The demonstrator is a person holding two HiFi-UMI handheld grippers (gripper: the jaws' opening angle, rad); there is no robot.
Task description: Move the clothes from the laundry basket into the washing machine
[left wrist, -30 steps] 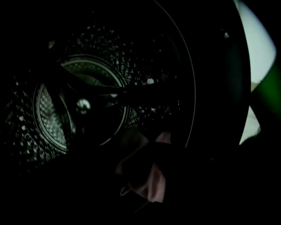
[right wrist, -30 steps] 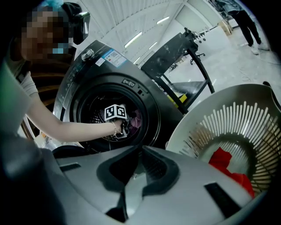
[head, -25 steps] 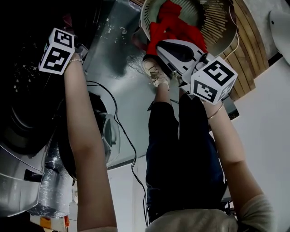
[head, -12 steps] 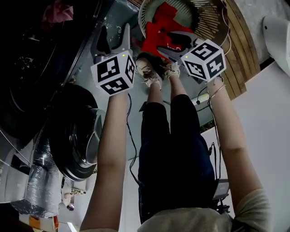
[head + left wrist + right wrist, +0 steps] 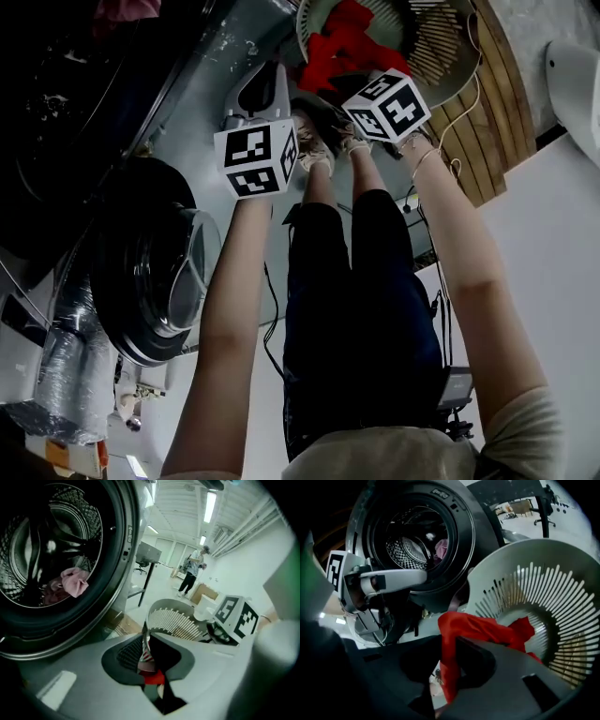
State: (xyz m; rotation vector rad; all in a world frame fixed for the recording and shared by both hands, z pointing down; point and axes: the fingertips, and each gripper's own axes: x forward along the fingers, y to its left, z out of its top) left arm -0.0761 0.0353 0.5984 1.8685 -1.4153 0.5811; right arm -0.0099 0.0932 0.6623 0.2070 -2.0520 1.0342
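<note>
The laundry basket [image 5: 543, 588], a pale round tub with slatted walls, lies tipped on its side on the floor, its open mouth turned toward the washing machine [image 5: 461, 522] just beside it. A red garment [image 5: 478, 625] spills out over the basket's lower rim.

The right gripper [image 5: 449, 667] reaches in at that rim. Its fingers have just been closing and are clamped on a fold of the red garment, which runs down as a narrow band between them while the rest of the cloth trails back into the basket.

The left gripper [image 5: 149, 660] hangs just outside the basket, on the side toward the washing machine. Its fingers have just been closing too and now stand together; nothing can be made out pinched between them (only a sliver of red and striped cloth shows through the slit, lying beyond).

The machine's round door [image 5: 159, 281] stands swung open, away from the basket. Inside the drum a pink cloth [image 5: 74, 582] lies at the bottom.

The wearer's dark-trousered legs [image 5: 361, 300] stand in front of the basket, feet close to its rim. Well beyond the basket another person [image 5: 192, 571] stands in the bright room.
</note>
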